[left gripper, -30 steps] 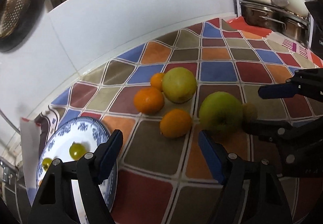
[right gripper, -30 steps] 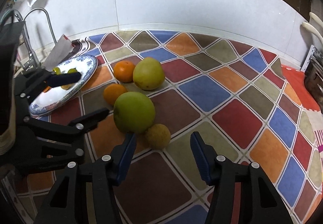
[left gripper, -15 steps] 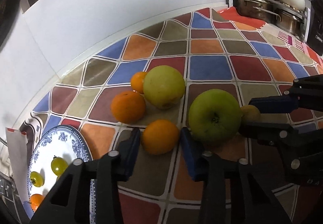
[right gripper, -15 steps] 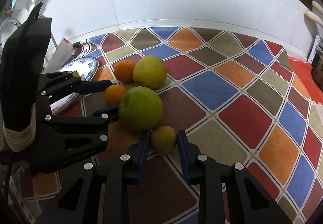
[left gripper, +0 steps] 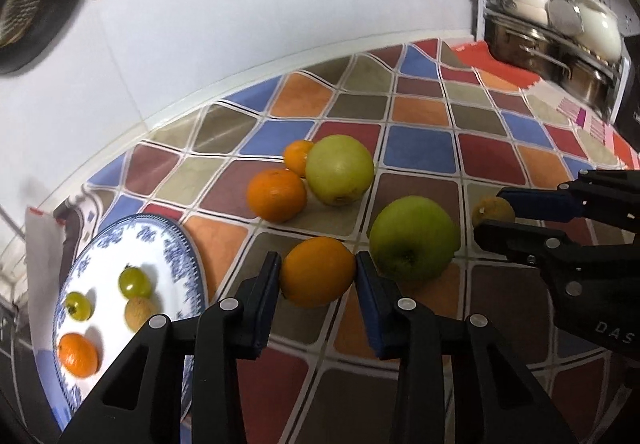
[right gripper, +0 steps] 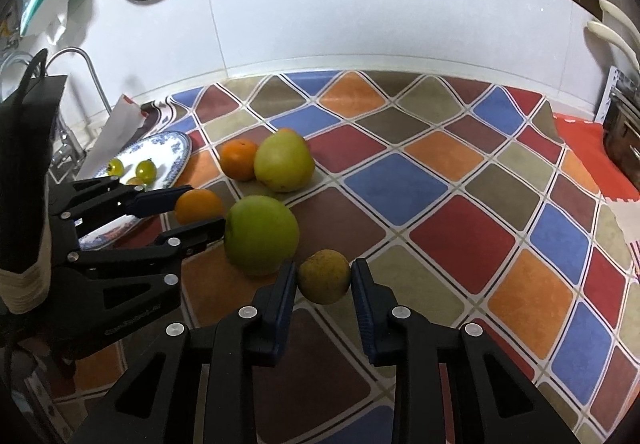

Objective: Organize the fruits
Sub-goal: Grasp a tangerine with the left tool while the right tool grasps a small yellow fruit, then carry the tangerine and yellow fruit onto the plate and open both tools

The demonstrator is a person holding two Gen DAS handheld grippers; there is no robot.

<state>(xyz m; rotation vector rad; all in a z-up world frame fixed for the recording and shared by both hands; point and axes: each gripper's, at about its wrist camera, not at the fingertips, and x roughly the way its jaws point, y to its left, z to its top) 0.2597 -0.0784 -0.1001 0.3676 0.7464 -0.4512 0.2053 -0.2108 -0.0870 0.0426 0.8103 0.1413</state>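
Note:
My left gripper (left gripper: 317, 272) is shut on an orange (left gripper: 318, 271), its blue pads pressing both sides; the same orange (right gripper: 198, 205) shows in the right wrist view. My right gripper (right gripper: 324, 280) is shut on a small brownish-yellow fruit (right gripper: 325, 276), seen at the right as the small fruit (left gripper: 493, 210) in the left wrist view. Between the two lies a big green apple (left gripper: 414, 238). Behind it sit a yellow-green pear-like fruit (left gripper: 339, 169) and two more oranges (left gripper: 277, 195). A blue-and-white plate (left gripper: 188, 252) at the left holds two small green fruits, a tan one and a small orange.
The fruits lie on a cloth of coloured diamonds (right gripper: 460, 224) over a counter with a white backsplash. Steel pots and white utensils (left gripper: 560, 32) stand at the back right. A tap (right gripper: 86, 68) and a white packet are beyond the plate.
Both grippers closed from open: the left moved in around the near orange and shut on it, the right shut on the small brownish fruit. The left view then shifted, showing more of the plate.

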